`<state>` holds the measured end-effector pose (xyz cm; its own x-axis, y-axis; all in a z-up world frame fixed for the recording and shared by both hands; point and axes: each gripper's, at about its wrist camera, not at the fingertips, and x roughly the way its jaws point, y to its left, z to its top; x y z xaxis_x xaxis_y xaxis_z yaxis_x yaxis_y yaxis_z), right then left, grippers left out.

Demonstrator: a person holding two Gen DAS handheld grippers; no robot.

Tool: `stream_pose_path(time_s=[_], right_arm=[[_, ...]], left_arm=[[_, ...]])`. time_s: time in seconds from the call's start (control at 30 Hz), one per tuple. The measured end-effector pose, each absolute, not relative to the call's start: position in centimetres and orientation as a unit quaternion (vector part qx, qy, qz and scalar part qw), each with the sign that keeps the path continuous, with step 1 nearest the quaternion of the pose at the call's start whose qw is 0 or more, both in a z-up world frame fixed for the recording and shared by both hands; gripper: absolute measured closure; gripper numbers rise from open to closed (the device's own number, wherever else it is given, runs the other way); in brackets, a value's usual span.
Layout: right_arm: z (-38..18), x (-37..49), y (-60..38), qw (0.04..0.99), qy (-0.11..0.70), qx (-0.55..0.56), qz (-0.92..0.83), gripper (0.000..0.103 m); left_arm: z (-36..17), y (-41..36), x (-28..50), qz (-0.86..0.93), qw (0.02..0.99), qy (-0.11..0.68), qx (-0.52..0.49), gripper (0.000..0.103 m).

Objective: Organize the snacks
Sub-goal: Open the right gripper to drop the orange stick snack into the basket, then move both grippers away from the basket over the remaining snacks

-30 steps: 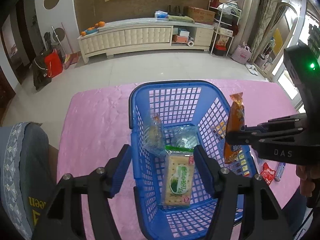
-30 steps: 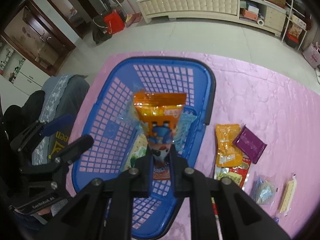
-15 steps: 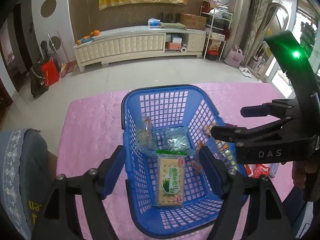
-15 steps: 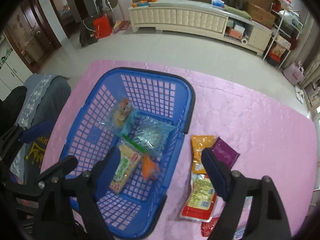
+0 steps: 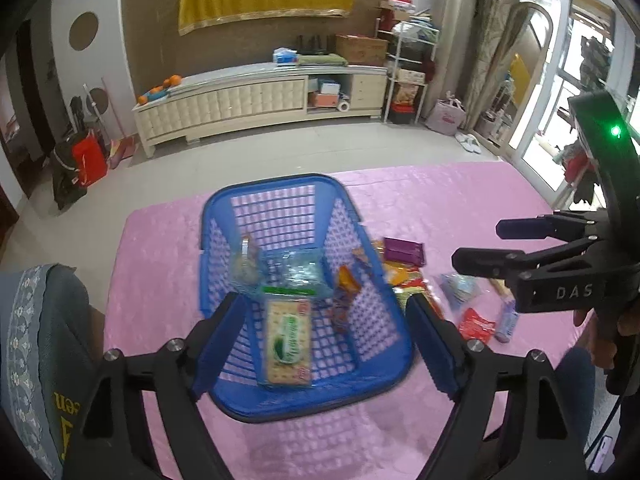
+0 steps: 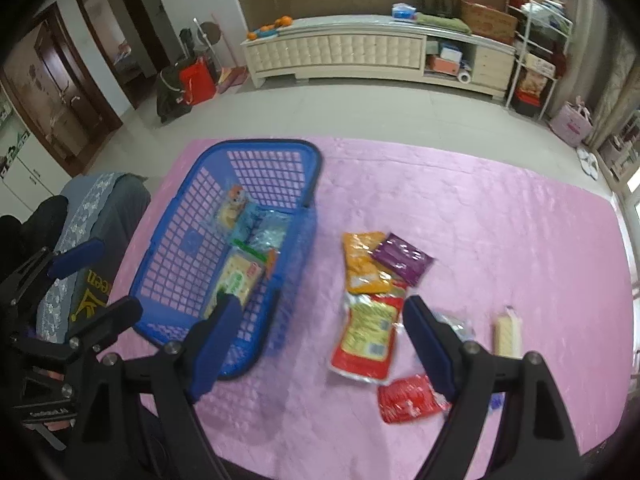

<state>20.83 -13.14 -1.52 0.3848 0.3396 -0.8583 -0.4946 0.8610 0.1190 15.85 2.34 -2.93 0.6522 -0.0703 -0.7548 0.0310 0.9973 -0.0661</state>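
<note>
A blue basket sits on the pink table. It holds a green cracker pack, clear bags and an orange snack pack. Loose snacks lie right of it: an orange pack, a purple pack, a red-yellow pack, a small red pack and a wafer. My left gripper is open and empty above the basket's near end. My right gripper is open and empty above the loose snacks; it also shows in the left wrist view.
The pink table ends at a tiled floor beyond. A grey-covered chair stands at the table's left side. A long white cabinet runs along the far wall.
My right gripper opened and dropped the orange snack pack into the basket, then drew back to the right over the loose snacks. My left gripper rose and pulled back.
</note>
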Motion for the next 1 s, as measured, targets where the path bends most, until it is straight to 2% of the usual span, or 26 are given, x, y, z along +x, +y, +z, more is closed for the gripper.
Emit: stream_pose_path(time_s=[0.47,0.87,0.9,0.93,0.97,1.0], right_arm=[[-0.9,19.3,-23.5,0.845,0.491,-0.026,0.209,0.017],[-3.2,19.3,-29.5,0.842,0.505,-0.017,0.187,0.017],[-3.4,19.4,-30.0,0.842,0.506,-0.014,0.185,0.017],[-3.7,19.5,-30.4,0.842,0.508,-0.01,0.184,0.015],[-4.0,19.7,-30.9,0.839,0.511,-0.001,0.186,0.015],[-4.4,19.8,-31.4,0.837,0.514,0.005,0.187,0.014]], left_arm=[[-3.0,-7.3,17.0,-0.083,0.892,0.444,-0.019,0.022],[-4.9,-13.1,19.0,-0.071,0.884,0.463,-0.011,0.022],[-5.3,-13.5,19.2,-0.07,0.881,0.468,-0.013,0.02],[-5.6,-13.7,19.4,-0.069,0.878,0.474,-0.011,0.014],[-5.8,-14.0,19.5,-0.067,0.877,0.476,-0.005,0.004],[-6.1,-14.3,19.5,-0.064,0.877,0.476,0.005,0.0]])
